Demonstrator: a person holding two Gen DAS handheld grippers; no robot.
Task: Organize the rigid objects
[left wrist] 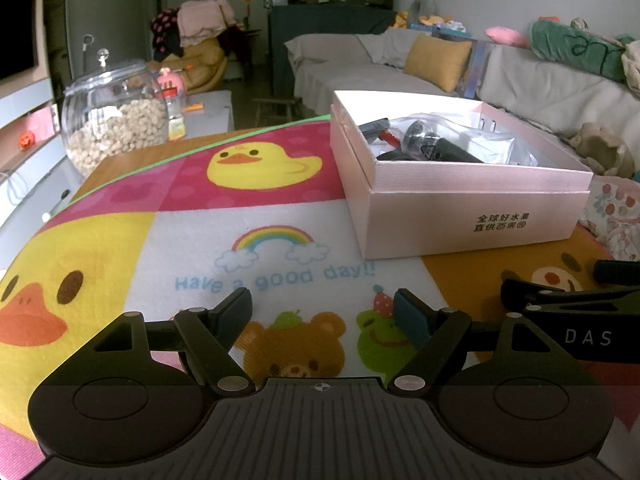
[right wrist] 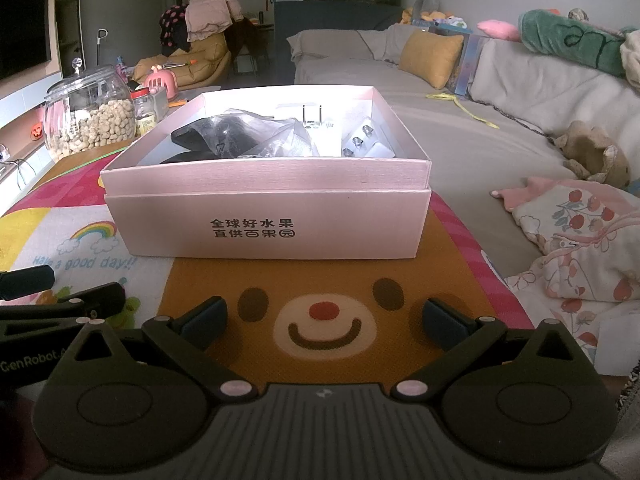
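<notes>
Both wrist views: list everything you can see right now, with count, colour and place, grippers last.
box: one, pale pink, open, on the mat ahead of both grippers
box contents: black items in clear plastic at left, white plug adapters at right; count unclear
mat: one, cartoon ducks, bears and a rainbow, covering the table
jar: one, clear, holding pale nuts, far left of the table
small bottle: one, red lid, beside the jar
sofa: one, grey cover, right of the table
cushion: one, mustard, on the sofa
left gripper: black with blue fingers, open, holding nothing
right gripper: same, open, holding nothing
</notes>
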